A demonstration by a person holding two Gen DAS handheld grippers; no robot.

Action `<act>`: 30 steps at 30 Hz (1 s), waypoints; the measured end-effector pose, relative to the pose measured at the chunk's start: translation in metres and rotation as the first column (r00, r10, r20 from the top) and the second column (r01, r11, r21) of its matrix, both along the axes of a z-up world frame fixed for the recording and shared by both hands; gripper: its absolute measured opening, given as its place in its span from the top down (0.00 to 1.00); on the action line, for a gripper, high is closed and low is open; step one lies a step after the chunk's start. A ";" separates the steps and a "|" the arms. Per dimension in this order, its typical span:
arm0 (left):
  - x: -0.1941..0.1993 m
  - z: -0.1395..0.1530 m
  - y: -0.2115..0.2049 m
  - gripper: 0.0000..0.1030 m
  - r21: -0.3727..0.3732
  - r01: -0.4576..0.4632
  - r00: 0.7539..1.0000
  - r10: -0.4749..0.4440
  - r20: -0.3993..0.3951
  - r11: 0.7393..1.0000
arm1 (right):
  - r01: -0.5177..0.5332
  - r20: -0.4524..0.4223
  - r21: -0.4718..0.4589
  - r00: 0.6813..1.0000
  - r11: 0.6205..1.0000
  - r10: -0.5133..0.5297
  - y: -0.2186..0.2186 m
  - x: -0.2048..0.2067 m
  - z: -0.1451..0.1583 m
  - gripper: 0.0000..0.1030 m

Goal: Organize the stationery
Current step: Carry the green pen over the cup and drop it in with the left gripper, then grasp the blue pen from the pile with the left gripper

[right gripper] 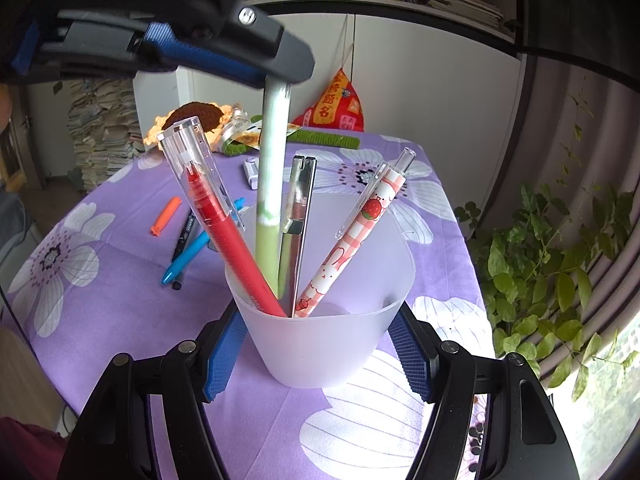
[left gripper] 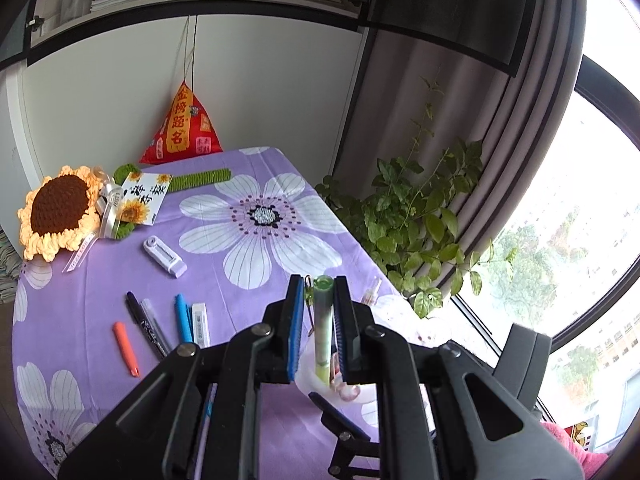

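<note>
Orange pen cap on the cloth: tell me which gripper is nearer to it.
Left. The left gripper hangs over the cup with the green pen, on the orange pen cap side; the right gripper clamps the cup, farther off.

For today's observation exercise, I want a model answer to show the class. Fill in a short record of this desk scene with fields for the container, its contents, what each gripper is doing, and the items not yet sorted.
container: frosted translucent plastic cup on the purple floral tablecloth
contents: red capped pen, pink checked bunny pen, silver clip pen
left gripper: shut on pale green pen, its lower end inside the cup
right gripper: holding the cup by its sides
unsorted: orange pen cap, black marker, blue pen, white correction tape
</note>
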State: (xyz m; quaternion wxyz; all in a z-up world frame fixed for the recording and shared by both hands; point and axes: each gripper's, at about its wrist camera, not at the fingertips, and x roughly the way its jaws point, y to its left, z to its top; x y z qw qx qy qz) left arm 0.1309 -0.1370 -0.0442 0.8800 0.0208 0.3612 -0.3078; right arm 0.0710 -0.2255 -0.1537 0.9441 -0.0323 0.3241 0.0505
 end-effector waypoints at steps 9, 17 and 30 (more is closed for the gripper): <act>0.002 0.008 0.022 0.62 -0.034 -0.038 0.999 0.037 -0.014 0.999 | 0.001 -0.005 -0.004 1.000 1.000 -0.001 0.001 -0.001 0.000 0.31; 0.033 0.003 0.066 0.58 -0.027 -0.214 0.977 0.213 -0.028 0.976 | 0.005 -0.006 -0.002 1.000 1.000 -0.005 0.000 -0.002 0.000 0.31; 0.115 -0.091 0.068 0.73 0.155 -0.359 0.875 0.389 -0.288 0.920 | 0.006 -0.009 -0.003 1.000 1.000 -0.006 -0.001 -0.004 0.000 0.31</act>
